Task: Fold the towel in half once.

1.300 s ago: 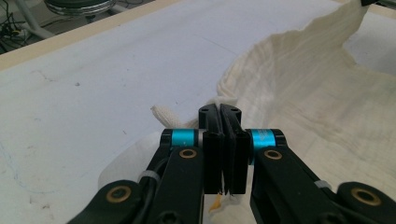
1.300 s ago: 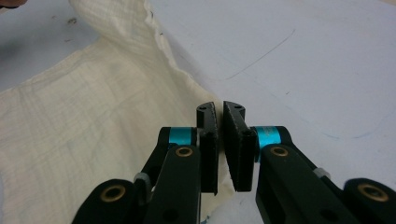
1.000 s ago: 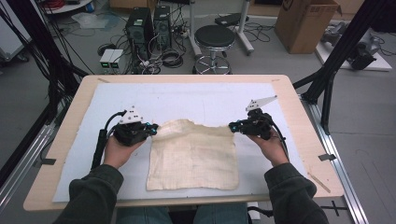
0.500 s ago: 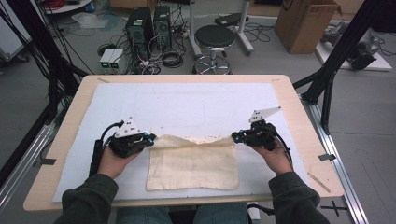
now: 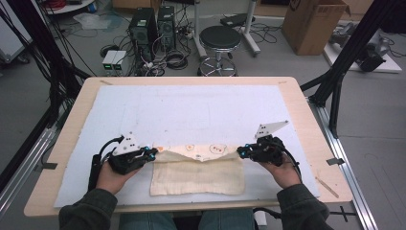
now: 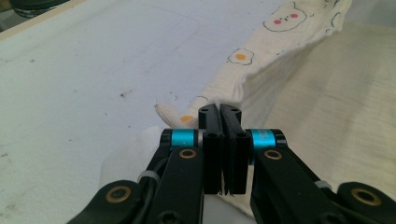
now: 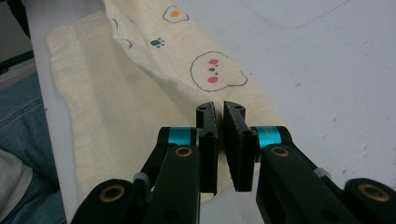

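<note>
Work in hand: folding a cloth in half; far edge is being carried toward the near edge, printed side turned up along the fold.
Cloth location: near-centre of the worktop, on the white mat, between the two grippers; lower layer flat, upper strip raised and sagging in the middle.
Cloth look: cream, thin gauze weave; egg, paw and bear-face prints on the turned-over side.
Left gripper: at the cloth's left end, jaws pressed tight together on a corner; a nub of fabric pokes out beside them in the left gripper view.
Right gripper: at the cloth's right end; jaws close with a thin slit between them in the right gripper view, cloth edge seems to sit there but actual pinch is hidden, so cannot tell if gripping.
Handling: light, limp, no stiffness; droops between the holds, wrinkles easily, not fragile, not slippery on rubbery jaws but thin enough to slip from a loose pinch.
Where to hold: the two corners of the moving edge, pinching one layer only.
Next move, judged: lower both corners level onto the near corners, keep tension so the middle does not bunch.
Risk: uneven hands give a skewed fold; dragging may shift the lower layer.
</note>
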`<state>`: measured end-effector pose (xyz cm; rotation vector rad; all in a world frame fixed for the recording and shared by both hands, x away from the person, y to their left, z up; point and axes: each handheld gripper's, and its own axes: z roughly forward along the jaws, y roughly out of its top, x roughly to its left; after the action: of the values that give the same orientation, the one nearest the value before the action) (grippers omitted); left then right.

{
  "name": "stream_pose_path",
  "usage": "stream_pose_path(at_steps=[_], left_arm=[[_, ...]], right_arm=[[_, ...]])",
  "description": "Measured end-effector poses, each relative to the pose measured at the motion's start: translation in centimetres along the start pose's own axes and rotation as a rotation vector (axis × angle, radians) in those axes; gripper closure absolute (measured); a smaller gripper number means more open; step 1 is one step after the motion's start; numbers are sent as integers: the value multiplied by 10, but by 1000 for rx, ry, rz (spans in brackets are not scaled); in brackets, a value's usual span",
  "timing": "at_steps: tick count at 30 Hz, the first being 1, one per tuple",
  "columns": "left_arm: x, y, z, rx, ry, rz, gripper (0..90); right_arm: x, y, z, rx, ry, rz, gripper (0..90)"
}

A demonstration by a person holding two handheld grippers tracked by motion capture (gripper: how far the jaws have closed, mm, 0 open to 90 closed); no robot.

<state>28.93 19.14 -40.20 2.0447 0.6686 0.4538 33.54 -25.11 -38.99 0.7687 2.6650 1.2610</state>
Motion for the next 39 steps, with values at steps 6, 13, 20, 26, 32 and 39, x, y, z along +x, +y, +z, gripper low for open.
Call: stream_pose_path(at_steps=[6, 13, 20, 26, 32, 39], left_arm=[[-10, -7, -6, -10, -8, 10, 871], [-24, -16, -10, -1, -14, 42, 870], [-32, -22, -15, 11, -16, 61, 870], [-37, -27, -19, 18, -20, 75, 870], [-44, -33, -19, 33, -26, 88, 869], [-49, -36, -20, 39, -37, 100, 868]], right_arm=[[10, -7, -2, -2, 14, -3, 842], [21, -12, -4, -8, 25, -11, 841], [30, -20, -3, 3, 39, -9, 841], [38, -26, -6, 4, 46, -16, 841], [44, -31, -7, 7, 51, -15, 841], [50, -38, -5, 25, 52, -22, 841]])
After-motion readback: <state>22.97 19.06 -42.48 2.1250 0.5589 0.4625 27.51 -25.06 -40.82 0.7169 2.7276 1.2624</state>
